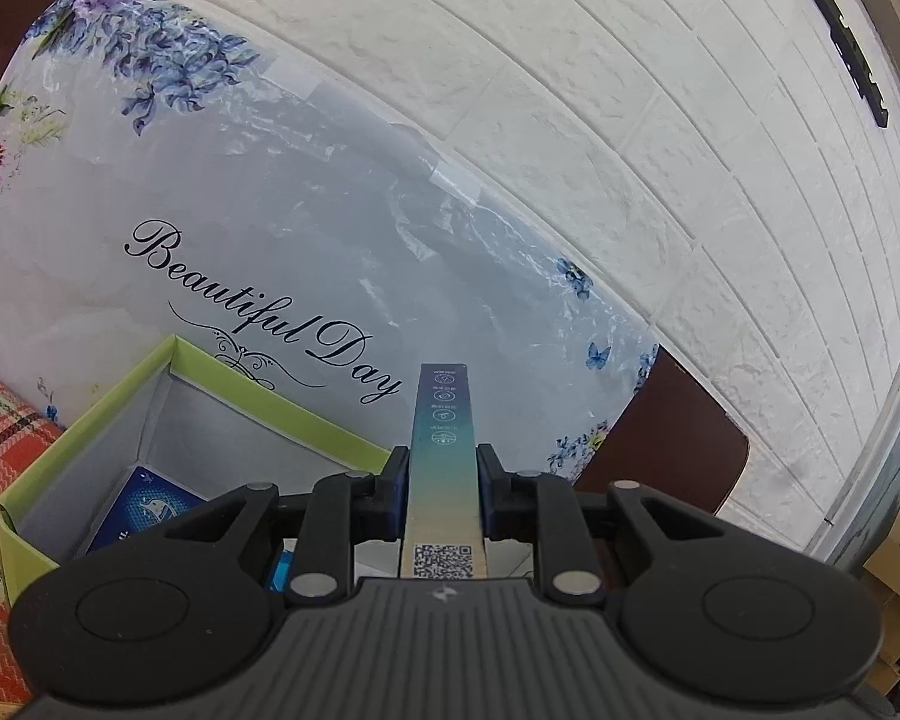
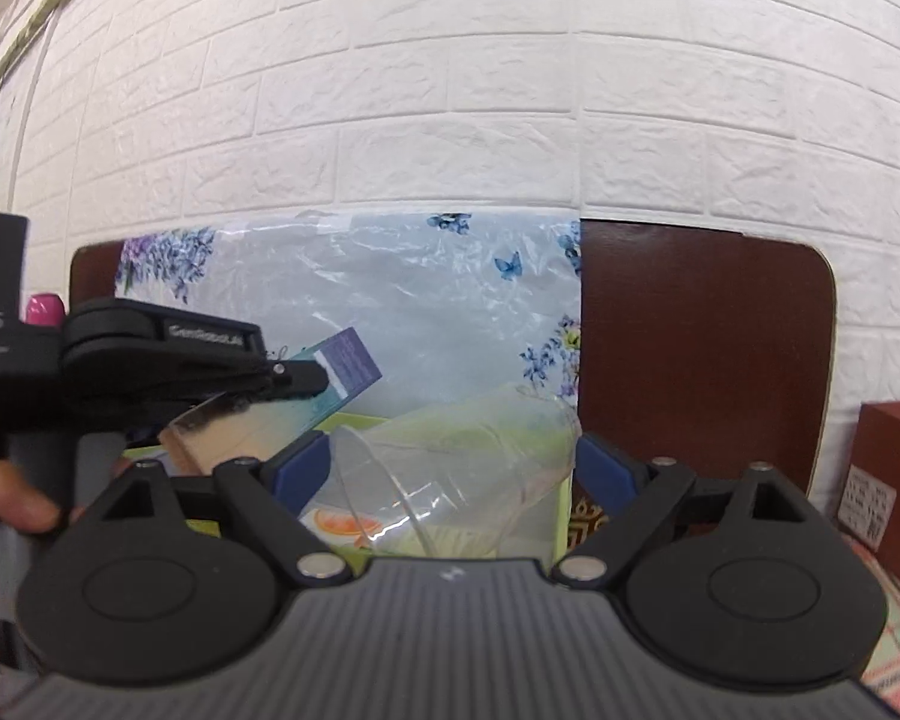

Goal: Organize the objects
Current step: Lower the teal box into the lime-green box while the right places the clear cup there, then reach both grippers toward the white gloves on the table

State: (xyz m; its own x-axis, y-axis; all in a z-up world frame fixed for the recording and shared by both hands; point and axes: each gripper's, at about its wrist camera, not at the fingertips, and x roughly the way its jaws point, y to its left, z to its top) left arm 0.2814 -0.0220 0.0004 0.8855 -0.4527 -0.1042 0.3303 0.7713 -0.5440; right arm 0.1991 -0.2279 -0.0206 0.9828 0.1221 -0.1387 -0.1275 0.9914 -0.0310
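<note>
The slim teal-and-tan carton (image 1: 444, 450) sits between the left gripper (image 1: 441, 483) pads, above the green-rimmed open box (image 1: 222, 378) (a blue packet (image 1: 141, 510) lies inside); the clear plastic cup (image 2: 456, 474) lies sideways between the right gripper (image 2: 450, 468) pads, right of the carton.

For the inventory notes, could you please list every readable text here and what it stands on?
"Beautiful Day": floral backboard.
Slim box in the left gripper: QR code and icon captions, too small.
Left gripper's side, right wrist view: embossed brand, blurred.
Red box label: unreadable.

"Beautiful Day" on floral table cover (image 1: 258, 300)
</note>
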